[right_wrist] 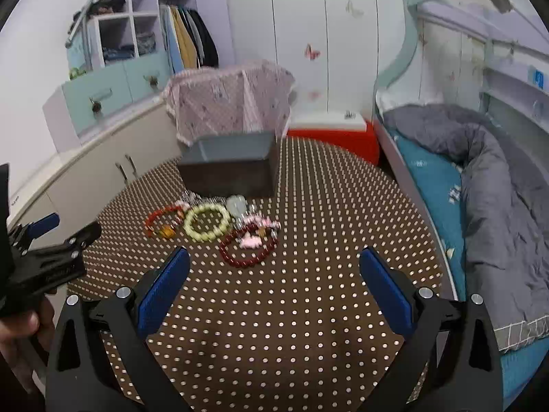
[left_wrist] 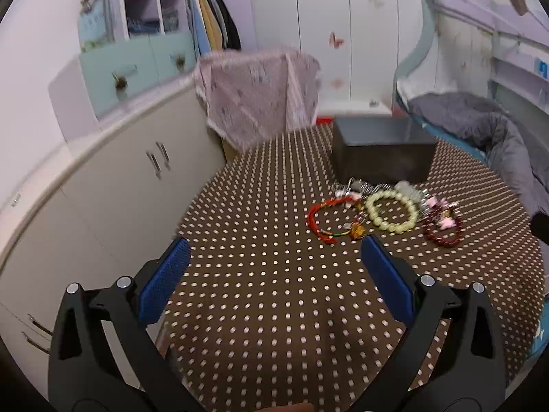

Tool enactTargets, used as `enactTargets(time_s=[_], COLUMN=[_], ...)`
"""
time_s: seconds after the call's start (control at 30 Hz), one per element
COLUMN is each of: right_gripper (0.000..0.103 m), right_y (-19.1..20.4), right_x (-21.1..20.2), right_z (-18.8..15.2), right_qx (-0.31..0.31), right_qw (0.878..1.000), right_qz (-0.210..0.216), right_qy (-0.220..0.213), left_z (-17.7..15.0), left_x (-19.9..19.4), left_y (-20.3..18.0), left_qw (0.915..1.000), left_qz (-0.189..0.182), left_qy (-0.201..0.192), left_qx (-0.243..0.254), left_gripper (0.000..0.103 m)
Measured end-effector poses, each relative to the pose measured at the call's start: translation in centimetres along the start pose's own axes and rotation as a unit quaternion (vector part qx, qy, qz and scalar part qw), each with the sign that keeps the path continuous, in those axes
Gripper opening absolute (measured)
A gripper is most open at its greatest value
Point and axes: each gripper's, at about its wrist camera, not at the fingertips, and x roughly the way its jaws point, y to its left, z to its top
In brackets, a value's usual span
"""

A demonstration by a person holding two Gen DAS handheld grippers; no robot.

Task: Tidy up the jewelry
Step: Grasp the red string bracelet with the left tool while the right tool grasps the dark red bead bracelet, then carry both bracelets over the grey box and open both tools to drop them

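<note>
Nearest us, our left tool [left_wrist: 274, 250] hangs over the brown dotted cloth of the desk [left_wrist: 260, 309], its blue pads spread wide with nothing between them. Our right tool [right_wrist: 274, 261] does the same, gaping and empty above the cloth.

Just beyond the left tool's right pad we see the red cord bracelet [left_wrist: 331, 219] lying flat, its gold charm close to that pad. Beside it rests the pale green bead bracelet [left_wrist: 391, 212], touching the cord one. Farther right lies the dark red bead bracelet [left_wrist: 442, 230], with pink charms [left_wrist: 446, 223] on top of it. From the right wrist view this dark red bracelet lies closest to our right tool, between its pads in line of sight but not touched. Small silvery pieces [left_wrist: 357, 187] are heaped behind the bracelets; we cannot make them out.

Behind the heap stands the open grey box [left_wrist: 381, 151] on the desk. Past that we see a chair draped in pink cloth [left_wrist: 257, 92], and a bed [right_wrist: 480, 189] to the right.
</note>
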Motion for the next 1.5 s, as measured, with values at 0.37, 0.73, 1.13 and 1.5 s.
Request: enactTargets(time_s=[0.37,0.73,1.13,1.5], right_gripper=[0.095,0.074,0.036,0.006], right_y=[-1.0,-1.9,-0.1,-1.4], right_x=[4.9,9.4,12.9,10.5], right_z=[1.4,1.7,2.6,3.1], right_qx=[-0.004,-0.004,-0.085,-0.083], right_qw=[0.998,0.991,0.984,0.989], right_qz=[0.007,0.015,-0.011,0.005], right_qy=[0.067,0.131,0.157,0.122], left_z=[2.5,3.0,2.7,3.7], left_x=[9.4,11.9,10.5,8.3], left_y=[-0.1,-1.6,-0.6,0.1], left_qw=[0.9958,0.9862,0.9846,0.9854], left_qz=[0.000,-0.102,-0.133,-0.149], left_qy=[0.090,0.120,0.105,0.076], left_qx=[0.019,0.051,0.040,0.030], left_gripper=[0.097,0.013,0.003,0.003])
